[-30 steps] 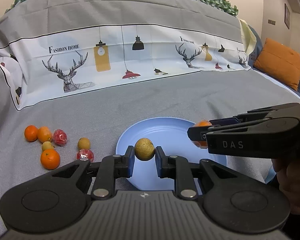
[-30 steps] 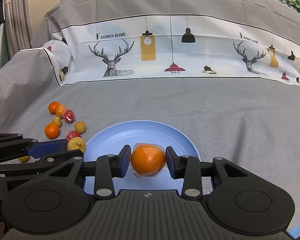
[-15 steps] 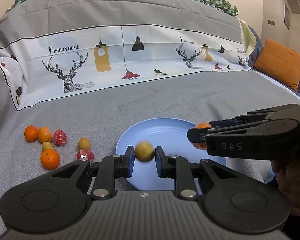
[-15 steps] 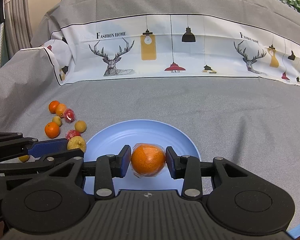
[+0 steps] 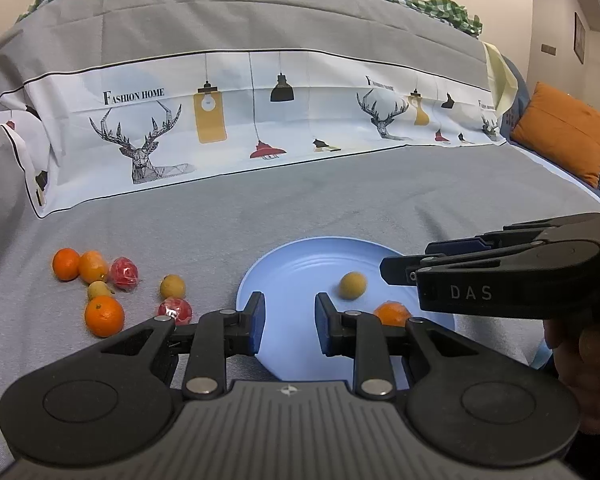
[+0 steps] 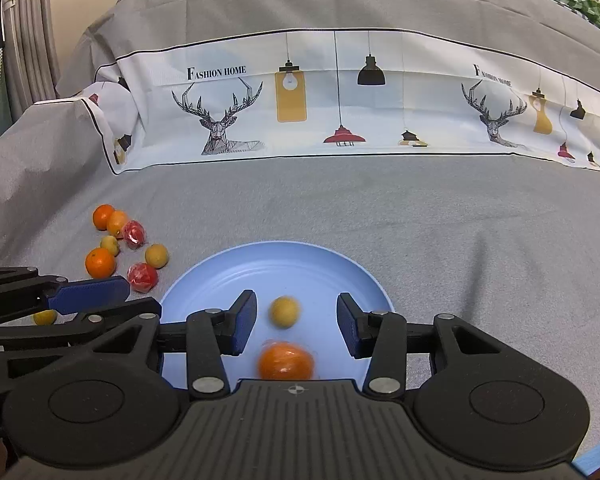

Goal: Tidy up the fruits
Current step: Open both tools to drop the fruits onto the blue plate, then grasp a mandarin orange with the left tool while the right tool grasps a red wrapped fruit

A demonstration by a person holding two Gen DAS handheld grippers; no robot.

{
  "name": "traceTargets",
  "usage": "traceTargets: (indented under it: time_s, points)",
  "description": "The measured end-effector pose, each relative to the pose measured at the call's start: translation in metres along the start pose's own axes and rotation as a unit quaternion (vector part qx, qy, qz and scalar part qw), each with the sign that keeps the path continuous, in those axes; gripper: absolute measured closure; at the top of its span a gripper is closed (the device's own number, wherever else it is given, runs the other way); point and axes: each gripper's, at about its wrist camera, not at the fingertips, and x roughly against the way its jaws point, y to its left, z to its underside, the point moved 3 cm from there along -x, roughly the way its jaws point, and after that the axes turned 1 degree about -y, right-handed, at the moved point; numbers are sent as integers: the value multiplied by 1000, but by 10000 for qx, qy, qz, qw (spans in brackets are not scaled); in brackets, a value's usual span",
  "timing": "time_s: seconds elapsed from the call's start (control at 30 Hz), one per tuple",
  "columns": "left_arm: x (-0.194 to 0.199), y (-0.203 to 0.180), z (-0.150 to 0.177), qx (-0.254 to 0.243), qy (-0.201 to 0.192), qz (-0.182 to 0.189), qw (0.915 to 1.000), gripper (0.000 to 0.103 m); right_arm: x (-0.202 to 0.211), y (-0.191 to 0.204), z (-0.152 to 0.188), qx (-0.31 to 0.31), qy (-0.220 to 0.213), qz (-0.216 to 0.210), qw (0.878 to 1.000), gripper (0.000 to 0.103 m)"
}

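Both grippers letting go over the blue plate (image 6: pixel 370 280), fruit loose on it.

My left gripper (image 5: pixel 288 320) has its jaws opening with nothing between them; my right gripper (image 6: pixel 296 322) is opening too, pads clear of the fruit. The small yellow-brown fruit (image 6: pixel 285 311) sits mid-plate, blurred, and the wrapped orange (image 6: pixel 286 362) lies nearer my right gripper's body; both are round, so I can't tell any long axis or heading. The fruit pile (image 5: pixel 104 292) lies on the grey cloth (image 6: pixel 460 220) well left of the plate.
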Motion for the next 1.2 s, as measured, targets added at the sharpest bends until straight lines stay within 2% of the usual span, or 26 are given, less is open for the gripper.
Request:
traceTargets:
  time_s: [0.53,0.83,1.07,1.2]
  points:
    - [4,1,-1,-52,-26,-38,10000,73,1,5,1,128,-82,61,9999,57]
    - [18,12,-13,78,-13,-112,9999,76,8,2,-1,66,-266,106,9996,67]
    - [34,53,-36,104,-89,-517,9986,76,11,4,-3,61,-346,21,9994,68]
    - [28,79,-19,105,72,-783,9968,76,14,4,-2,94,-372,-44,9993,68]
